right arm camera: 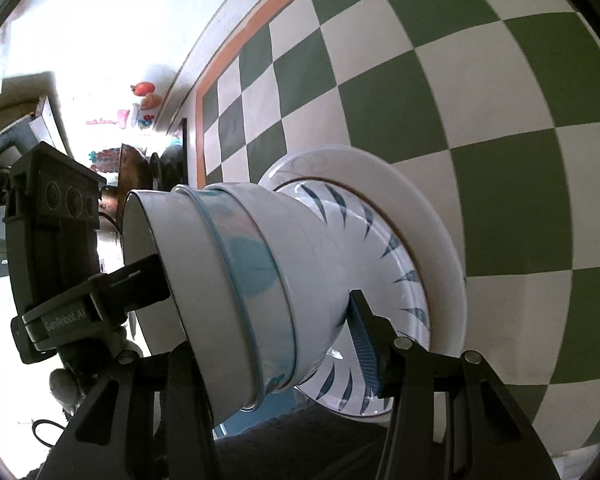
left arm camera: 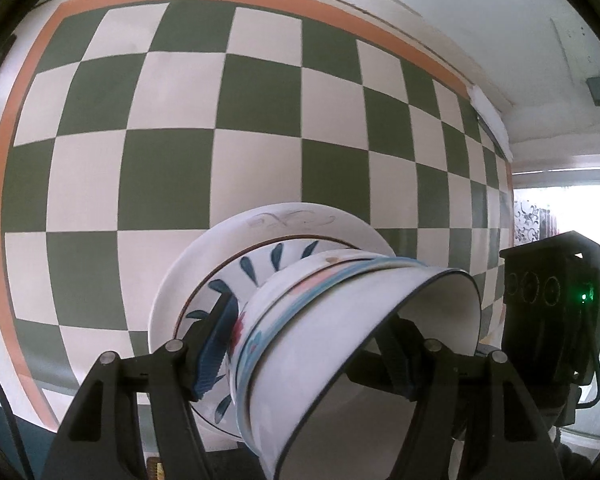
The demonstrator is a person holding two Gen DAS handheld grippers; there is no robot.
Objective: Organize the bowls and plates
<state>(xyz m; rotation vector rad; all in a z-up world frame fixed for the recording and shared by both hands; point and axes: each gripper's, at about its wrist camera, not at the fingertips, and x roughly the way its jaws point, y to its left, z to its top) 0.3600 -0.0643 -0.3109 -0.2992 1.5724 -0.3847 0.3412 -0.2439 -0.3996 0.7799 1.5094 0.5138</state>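
Both jaws are clamping our stack of bowls and plates from opposite sides, left gripper, right gripper, over checkered cloth.

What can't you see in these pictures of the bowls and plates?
- Inside of the nested bowls: right wrist view shows only their outsides.
- Bottom of the bowl stack: left wrist view, cut off by the lower edge and the left gripper arms.
- Underside of the white plate and what the stack rests on: both views, hidden by the dishes.
- Shelf items: right wrist view, small and washed out.
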